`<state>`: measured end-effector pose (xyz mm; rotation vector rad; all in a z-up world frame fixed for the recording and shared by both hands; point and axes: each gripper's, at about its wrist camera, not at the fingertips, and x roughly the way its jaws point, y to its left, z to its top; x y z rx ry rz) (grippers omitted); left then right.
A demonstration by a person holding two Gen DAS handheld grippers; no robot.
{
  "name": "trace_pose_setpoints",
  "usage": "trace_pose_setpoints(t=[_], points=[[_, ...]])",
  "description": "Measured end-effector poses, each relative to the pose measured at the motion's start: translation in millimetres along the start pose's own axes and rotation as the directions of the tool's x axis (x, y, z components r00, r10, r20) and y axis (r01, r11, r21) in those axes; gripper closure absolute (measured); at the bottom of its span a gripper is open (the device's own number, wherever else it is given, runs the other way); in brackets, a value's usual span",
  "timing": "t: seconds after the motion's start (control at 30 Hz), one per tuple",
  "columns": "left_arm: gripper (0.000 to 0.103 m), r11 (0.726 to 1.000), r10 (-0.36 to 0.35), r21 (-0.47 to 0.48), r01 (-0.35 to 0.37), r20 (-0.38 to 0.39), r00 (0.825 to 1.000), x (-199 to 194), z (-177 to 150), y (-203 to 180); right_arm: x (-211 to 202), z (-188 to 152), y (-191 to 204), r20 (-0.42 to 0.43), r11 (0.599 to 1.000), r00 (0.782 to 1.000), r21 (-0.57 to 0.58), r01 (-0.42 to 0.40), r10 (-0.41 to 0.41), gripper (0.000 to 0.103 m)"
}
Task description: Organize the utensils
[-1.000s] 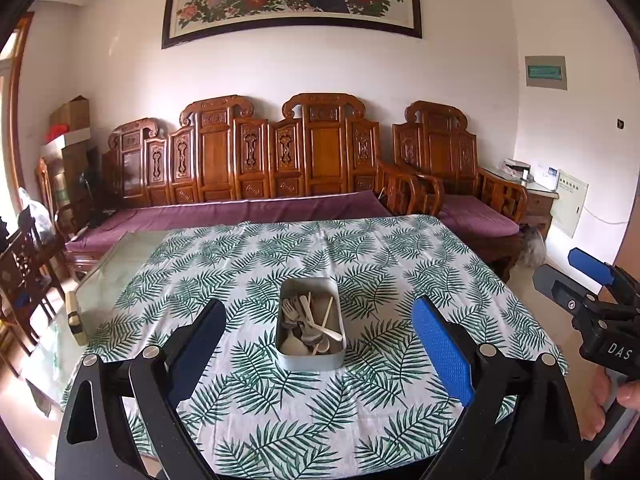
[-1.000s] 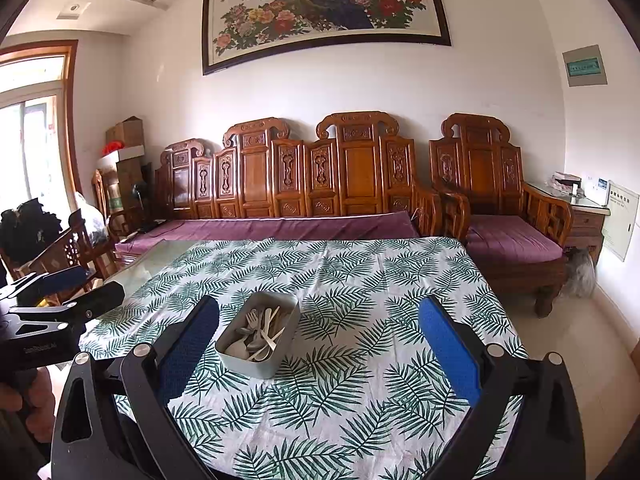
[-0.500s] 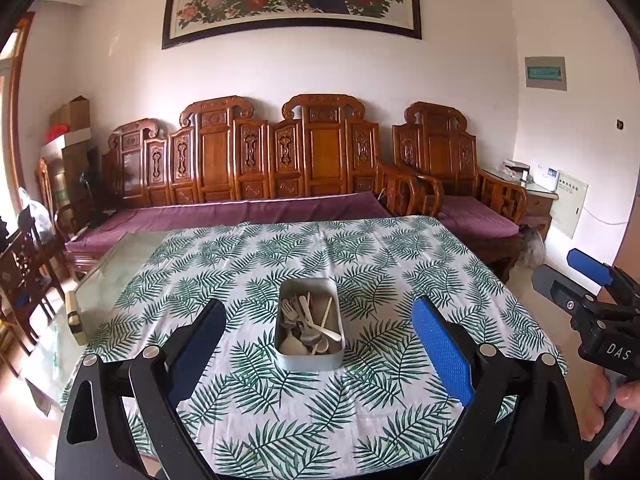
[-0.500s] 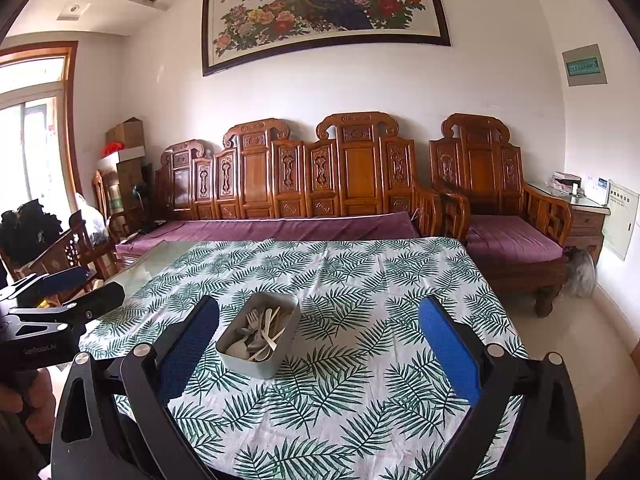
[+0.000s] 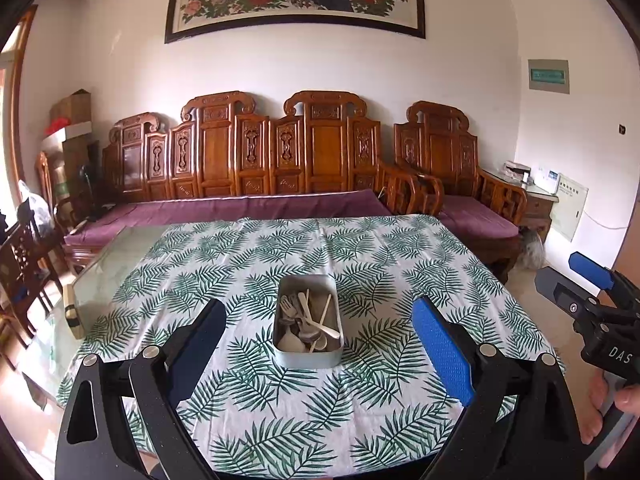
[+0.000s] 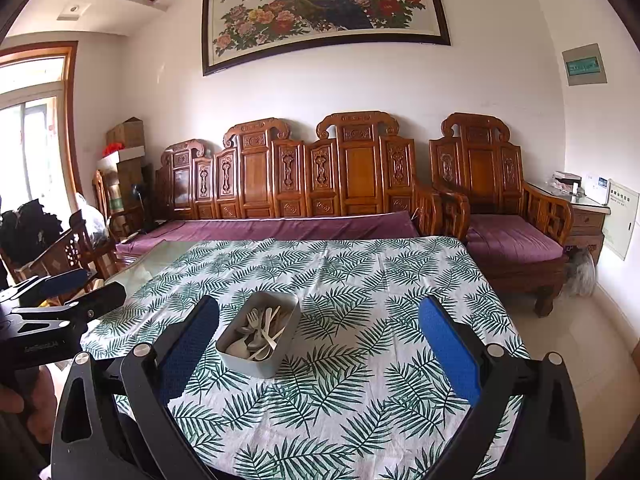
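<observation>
Utensils (image 5: pixel 306 322) in the tin (image 5: pixel 307 356) overlap in a heap, so I can't count or sort them by type. My right gripper (image 5: pixel 576 280) runs off the left view's edge. Panel text (image 6: pixel 583 67) on the wall too small to read.

Grey rectangular tin (image 5: pixel 307 358) with rounded corners sat on the leaf-print tablecloth (image 5: pixel 360 432), near the middle of the cloth, lid off. Long axis ran away from the near edge of the cloth toward the far edge. Inside lay a loose heap of utensils (image 5: pixel 306 322), tangled and crossing one another: pale spoons with bowls toward the near end of the tin, at least one metal fork (image 6: pixel 253 317) with tines toward the far end, and slim pale handles (image 5: pixel 326 310) slanting across the pile. Exact count could not be told. All utensils lay within the tin's walls.
</observation>
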<state>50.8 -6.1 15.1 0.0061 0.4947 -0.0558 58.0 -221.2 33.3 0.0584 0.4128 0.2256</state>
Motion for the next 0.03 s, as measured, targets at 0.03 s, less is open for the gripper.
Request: trace_pose_setpoints(t=[0.03], points=[[0.012,1.0,-0.001,-0.001,0.001,0.0,1.0,0.0,-0.6,0.1,-0.1,0.5,0.3,0.0,1.0,1.0,0.0,0.0,0.0,0.003]])
